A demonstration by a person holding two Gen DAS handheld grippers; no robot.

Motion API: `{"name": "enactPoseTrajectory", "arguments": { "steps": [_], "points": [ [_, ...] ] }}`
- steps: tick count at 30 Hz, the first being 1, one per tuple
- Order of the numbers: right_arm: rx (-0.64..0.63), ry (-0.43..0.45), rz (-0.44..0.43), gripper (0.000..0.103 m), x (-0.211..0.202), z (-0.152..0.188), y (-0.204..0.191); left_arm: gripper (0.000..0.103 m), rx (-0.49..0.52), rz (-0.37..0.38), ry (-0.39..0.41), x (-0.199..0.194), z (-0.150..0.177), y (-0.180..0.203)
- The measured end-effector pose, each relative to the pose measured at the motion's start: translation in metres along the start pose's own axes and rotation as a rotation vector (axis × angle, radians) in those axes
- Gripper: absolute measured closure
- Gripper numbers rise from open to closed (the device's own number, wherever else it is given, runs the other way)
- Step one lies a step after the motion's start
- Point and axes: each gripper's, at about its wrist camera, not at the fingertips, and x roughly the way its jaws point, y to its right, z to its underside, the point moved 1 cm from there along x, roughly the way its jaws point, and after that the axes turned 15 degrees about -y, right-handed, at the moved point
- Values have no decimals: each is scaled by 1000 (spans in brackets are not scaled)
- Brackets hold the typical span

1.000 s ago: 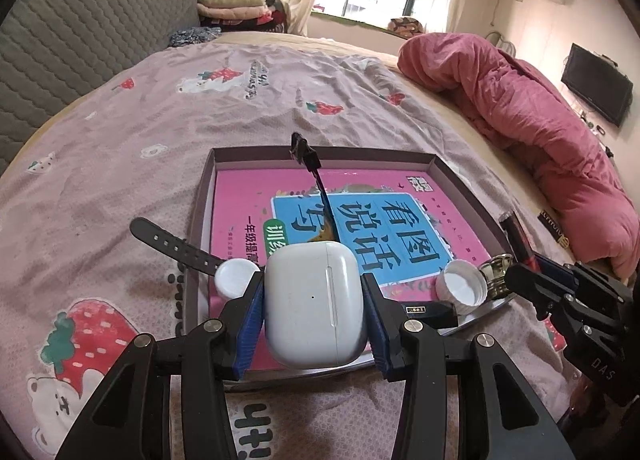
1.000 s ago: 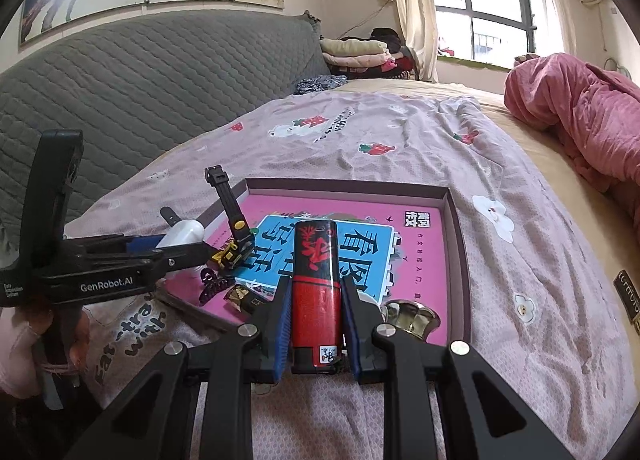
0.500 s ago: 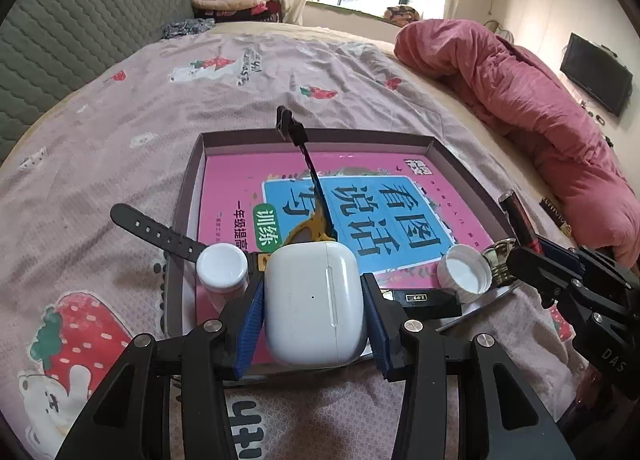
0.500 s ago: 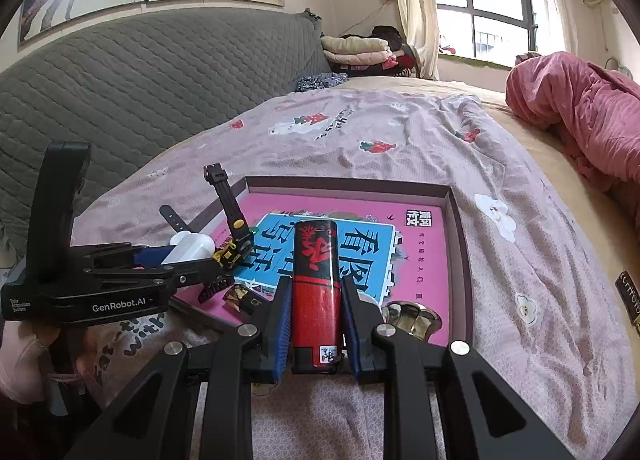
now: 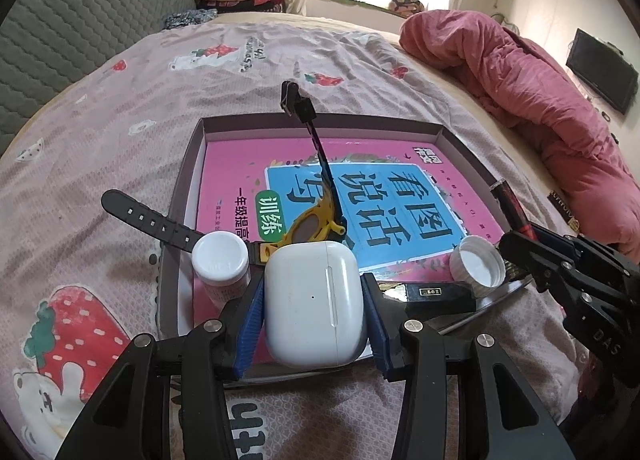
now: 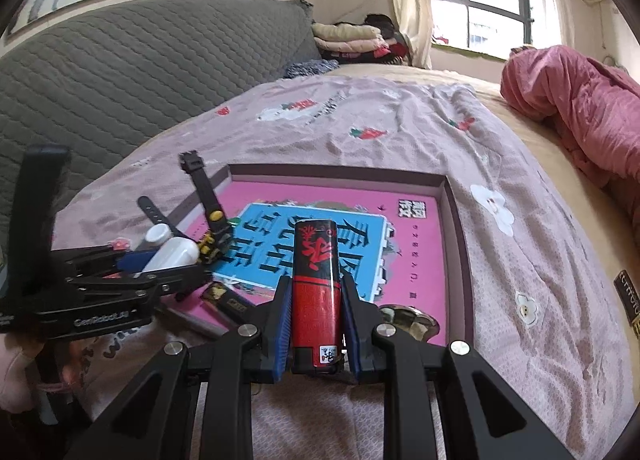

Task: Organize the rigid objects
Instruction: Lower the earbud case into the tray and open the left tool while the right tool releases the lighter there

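Left wrist view looks over a pink strawberry-print bedspread [image 5: 120, 108] with a shallow brown cardboard tray [image 5: 188, 164] on it, lined by a pink and blue workbook [image 5: 400, 196]. A black-strapped yellow watch [image 5: 316, 220] lies across the tray's left edge. The left gripper [image 5: 314, 314] is clamped on a white rounded earbud case [image 5: 314, 300] above the tray's near edge, and the right gripper [image 6: 314, 312] squeezes a red and black lighter [image 6: 316, 284] over the near right part

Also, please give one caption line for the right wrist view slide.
Right gripper clamps a red lighter above the tray on the bed.
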Motion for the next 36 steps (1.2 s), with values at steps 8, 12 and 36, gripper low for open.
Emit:
{"name": "enactPoseTrajectory", "arguments": {
  "steps": [8,12,36],
  "points": [
    [-43,-51,47,80,17,0,-7,55,-5,1,2,2,-2,-2],
    [-59,-59,71,79,21,0,-9,55,-9,1,3,3,-3,-3],
    [-46,-78,33,79,24,1,-8,55,-8,-19,15,5,-6,-4]
  ]
}}
